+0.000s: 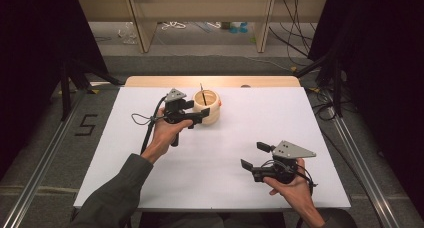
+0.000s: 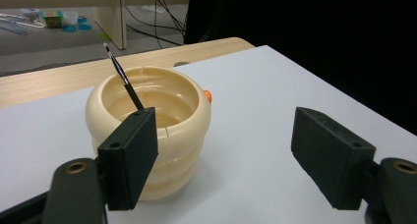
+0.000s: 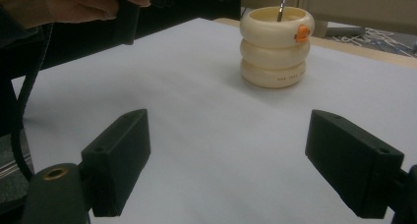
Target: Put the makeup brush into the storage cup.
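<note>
A cream ribbed cup (image 1: 210, 110) stands on the white table top (image 1: 260, 118) near its far middle, with an orange knob (image 3: 302, 33) on its rim. A thin black brush (image 1: 203, 94) leans inside it, tip up. My left gripper (image 1: 197, 111) is close against the cup's left side, jaws open. In the left gripper view the cup (image 2: 177, 121) and brush (image 2: 123, 76) sit just beyond the left jaw, and nothing lies between the jaws of the left gripper (image 2: 223, 123). My right gripper (image 1: 254, 155) rests open near the front right, apart from the cup (image 3: 276, 47).
A strip of bare wood (image 1: 210, 81) edges the table's far side. Beyond it stand shelf legs (image 1: 142, 28) and loose cables (image 1: 295, 43) on the floor. Metal rails (image 1: 45, 158) run along both sides of the table. The person's left hand (image 3: 74, 5) is in the right gripper view's top left.
</note>
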Tool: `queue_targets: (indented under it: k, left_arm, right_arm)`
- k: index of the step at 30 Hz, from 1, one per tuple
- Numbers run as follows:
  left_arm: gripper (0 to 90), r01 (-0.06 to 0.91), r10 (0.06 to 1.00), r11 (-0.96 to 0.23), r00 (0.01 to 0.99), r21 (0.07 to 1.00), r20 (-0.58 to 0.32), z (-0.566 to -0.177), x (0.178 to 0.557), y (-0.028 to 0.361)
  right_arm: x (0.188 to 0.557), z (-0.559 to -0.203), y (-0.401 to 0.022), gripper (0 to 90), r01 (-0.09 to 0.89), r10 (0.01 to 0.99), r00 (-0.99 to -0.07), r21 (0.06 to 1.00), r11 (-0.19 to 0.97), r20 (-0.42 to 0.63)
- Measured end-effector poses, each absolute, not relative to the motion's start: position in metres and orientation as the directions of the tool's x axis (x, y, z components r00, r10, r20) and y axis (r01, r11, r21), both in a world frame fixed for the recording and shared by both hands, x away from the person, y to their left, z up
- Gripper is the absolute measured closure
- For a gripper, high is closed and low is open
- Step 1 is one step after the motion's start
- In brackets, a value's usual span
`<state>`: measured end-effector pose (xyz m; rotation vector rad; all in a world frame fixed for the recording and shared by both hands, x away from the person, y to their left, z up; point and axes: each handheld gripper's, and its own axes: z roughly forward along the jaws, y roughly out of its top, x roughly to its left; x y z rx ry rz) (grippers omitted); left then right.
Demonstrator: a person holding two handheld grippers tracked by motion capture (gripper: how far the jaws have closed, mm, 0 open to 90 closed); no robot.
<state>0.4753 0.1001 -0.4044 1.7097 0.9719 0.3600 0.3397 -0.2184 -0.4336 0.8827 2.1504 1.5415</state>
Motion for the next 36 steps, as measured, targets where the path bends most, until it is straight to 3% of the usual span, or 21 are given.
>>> queue_targets:
  k: [36]
  left_arm:
    - [22.9,0.398,0.722,-0.088,0.657,0.913,-0.217,-0.412,0.439,0.099]
  right_arm:
    - [0.338,-0.432,-0.218,17.8,0.302,0.668,-0.739,0.93,0.21,0.089]
